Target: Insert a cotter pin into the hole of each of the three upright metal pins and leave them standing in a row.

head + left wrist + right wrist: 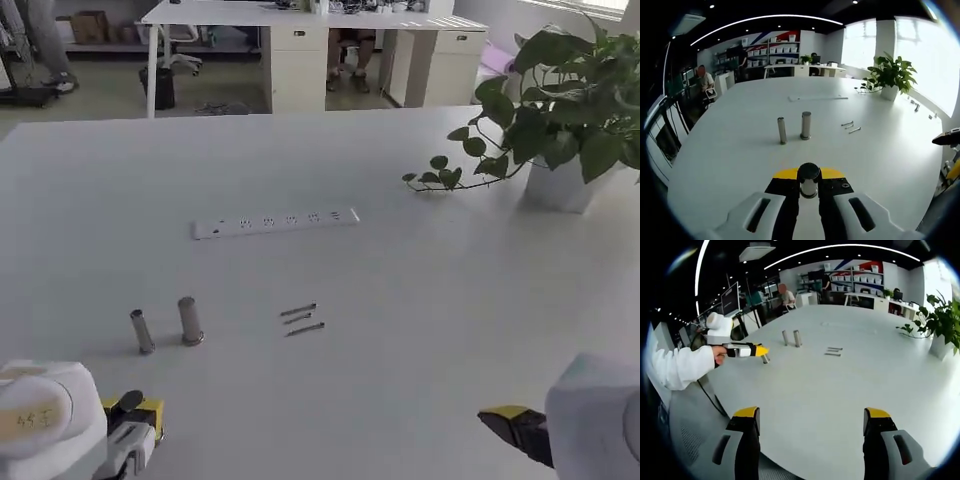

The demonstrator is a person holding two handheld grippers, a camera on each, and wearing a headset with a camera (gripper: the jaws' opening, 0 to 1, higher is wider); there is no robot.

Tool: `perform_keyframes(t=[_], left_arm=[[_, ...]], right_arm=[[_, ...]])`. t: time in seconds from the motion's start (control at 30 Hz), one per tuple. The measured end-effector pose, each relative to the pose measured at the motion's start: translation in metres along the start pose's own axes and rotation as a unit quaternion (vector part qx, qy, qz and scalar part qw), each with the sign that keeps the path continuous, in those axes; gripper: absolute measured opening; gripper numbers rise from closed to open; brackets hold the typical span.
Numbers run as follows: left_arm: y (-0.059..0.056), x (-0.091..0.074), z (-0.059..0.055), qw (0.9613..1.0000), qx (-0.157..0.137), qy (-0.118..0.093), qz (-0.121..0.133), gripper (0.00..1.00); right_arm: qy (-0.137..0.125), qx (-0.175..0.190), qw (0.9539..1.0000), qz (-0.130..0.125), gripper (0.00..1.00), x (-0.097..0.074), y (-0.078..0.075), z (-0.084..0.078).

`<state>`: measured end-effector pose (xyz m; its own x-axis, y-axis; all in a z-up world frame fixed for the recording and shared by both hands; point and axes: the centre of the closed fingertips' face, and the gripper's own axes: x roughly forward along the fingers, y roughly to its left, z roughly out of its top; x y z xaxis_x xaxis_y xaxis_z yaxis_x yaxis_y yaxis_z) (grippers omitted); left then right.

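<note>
Two upright metal pins [142, 331] [190, 321] stand side by side on the white table [400, 300]; the left gripper view shows them ahead [782, 130] [805, 125]. To their right lie three cotter pins [300, 318] close together. My left gripper [809, 192] is shut on a third metal pin [809, 179], held near the table's front left edge [135, 410]. At the front right, my right gripper [811, 420] stands wide open with nothing between its fingers, its tip low in the head view [510, 420].
A white power strip [275, 223] lies beyond the pins at mid-table. A potted plant [560, 110] sits at the far right corner. Desks, chairs and a seated person are in the room behind.
</note>
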<state>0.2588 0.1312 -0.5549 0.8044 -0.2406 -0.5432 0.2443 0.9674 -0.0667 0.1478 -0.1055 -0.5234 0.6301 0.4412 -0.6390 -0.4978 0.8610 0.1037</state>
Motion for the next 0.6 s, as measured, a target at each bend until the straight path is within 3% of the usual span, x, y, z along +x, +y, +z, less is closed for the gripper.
perform_keyframes(t=[0.4, 0.6], left_arm=[[0.001, 0.001, -0.009, 0.9997, -0.014, 0.010, 0.017, 0.11], [-0.001, 0.004, -0.013, 0.9997, -0.004, 0.012, 0.020, 0.11]], right_arm=[[0.004, -0.001, 1.0000, 0.006, 0.83, 0.002, 0.002, -0.001], [0.005, -0.001, 1.0000, 0.008, 0.83, 0.002, 0.001, -0.001]])
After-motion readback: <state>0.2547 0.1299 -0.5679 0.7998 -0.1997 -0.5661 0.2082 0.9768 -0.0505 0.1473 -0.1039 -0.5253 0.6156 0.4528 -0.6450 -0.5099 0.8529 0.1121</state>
